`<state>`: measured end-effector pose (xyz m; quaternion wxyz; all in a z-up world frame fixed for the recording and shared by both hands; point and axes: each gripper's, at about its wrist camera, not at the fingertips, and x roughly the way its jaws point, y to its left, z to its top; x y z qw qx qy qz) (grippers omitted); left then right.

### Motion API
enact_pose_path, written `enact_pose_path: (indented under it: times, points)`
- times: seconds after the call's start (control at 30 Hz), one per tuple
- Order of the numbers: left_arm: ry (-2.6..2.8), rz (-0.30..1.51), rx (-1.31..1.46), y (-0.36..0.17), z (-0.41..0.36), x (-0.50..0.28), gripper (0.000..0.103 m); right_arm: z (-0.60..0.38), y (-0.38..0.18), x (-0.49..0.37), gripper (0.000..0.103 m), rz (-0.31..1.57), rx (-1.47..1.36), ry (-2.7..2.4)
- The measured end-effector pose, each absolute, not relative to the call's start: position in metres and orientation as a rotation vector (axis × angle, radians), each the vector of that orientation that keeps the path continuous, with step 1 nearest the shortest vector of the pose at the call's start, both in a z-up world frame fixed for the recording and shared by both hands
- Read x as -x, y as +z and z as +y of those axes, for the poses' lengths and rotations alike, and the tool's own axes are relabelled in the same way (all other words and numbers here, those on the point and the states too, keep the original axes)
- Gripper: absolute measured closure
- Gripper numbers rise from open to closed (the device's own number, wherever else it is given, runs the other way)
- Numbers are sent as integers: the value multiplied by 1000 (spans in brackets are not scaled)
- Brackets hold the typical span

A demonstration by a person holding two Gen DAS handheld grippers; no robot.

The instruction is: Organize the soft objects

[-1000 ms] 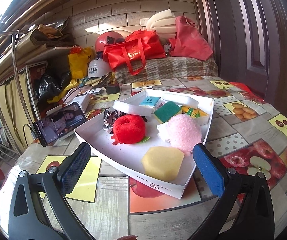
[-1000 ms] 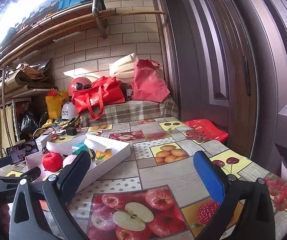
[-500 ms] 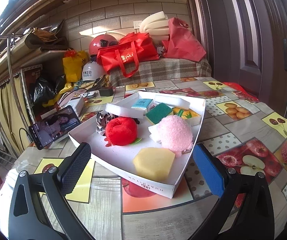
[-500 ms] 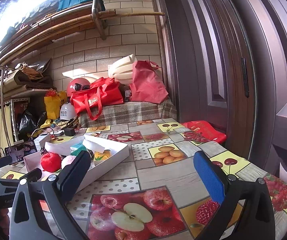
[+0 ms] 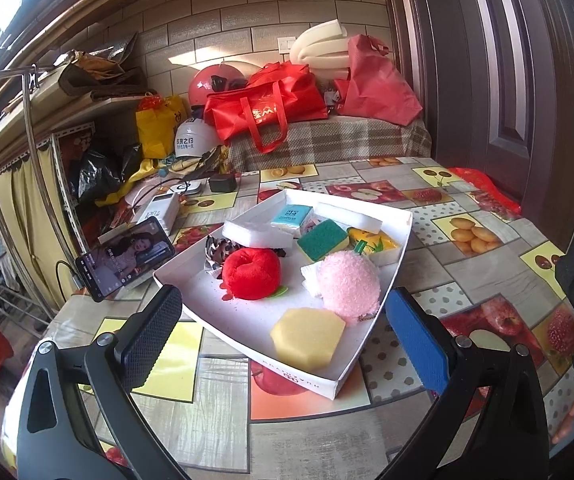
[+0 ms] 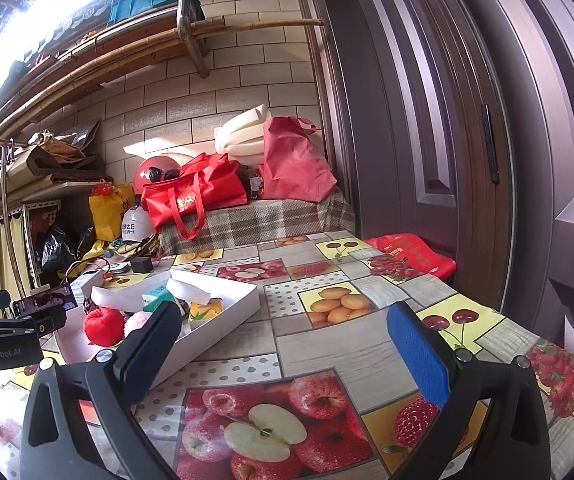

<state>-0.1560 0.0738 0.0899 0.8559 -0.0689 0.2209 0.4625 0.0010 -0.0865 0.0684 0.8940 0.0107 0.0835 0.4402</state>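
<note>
A white cardboard tray on the fruit-print table holds a yellow sponge, a fluffy pink ball, a red plush apple, a green-and-yellow scouring sponge, white foam blocks, a blue tissue pack and a yellow packet. My left gripper hangs open just short of the tray's near corner, empty. My right gripper is open and empty over bare table, right of the tray. The red apple shows there too.
A phone on a stand, a white power bank and a black charger sit left of and behind the tray. Red bags and helmets pile on a plaid bench beyond. A dark door borders the right.
The left wrist view has shifted slightly, the tray sitting a little further left and lower between the fingers. The right gripper has barely moved. Both stayed open.
</note>
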Motion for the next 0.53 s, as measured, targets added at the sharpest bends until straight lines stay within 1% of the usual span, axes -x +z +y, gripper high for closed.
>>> enact_pose_path:
  times: [0.17, 0.53]
  points:
    - [940, 483, 188, 89, 74, 154, 0, -87, 70, 0, 0, 175, -31, 915]
    - [972, 489, 187, 85, 77, 154, 0, -86, 72, 2, 0, 170, -26, 915]
